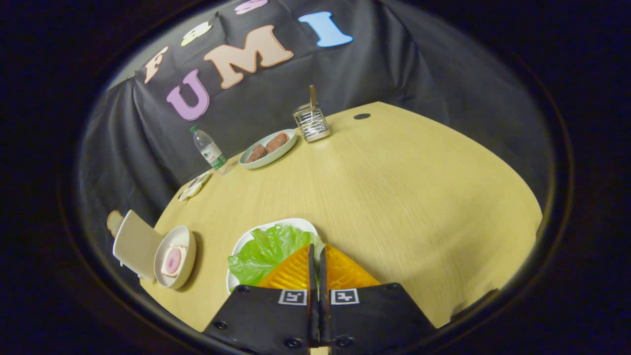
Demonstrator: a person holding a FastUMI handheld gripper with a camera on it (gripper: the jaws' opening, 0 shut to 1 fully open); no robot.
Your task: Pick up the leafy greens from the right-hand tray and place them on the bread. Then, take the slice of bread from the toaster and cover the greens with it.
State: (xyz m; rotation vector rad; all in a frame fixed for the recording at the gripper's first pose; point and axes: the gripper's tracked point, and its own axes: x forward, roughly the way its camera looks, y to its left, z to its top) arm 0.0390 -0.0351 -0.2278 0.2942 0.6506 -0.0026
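The leafy greens [266, 251], a bright green lettuce leaf, lie on a white tray [291, 223] just under and left of my fingers. My gripper [317, 249] is pressed together over the leaf's right edge, and a thin pale sliver of leaf shows pinched between the fingers. Left of the tray stands a round plate [190, 249] holding a slice of bread topped with a pink slice [172, 260]. Beyond that plate, at the table's left edge, is the pale toaster [134, 244], with a slice of bread [114, 222] sticking out of it.
Far across the wooden table [394, 197] stand a water bottle [209, 150], a green plate with two brown patties [268, 147] and a wire holder [311, 123]. A small dish [194, 186] lies by the left edge. Black cloth backs the table.
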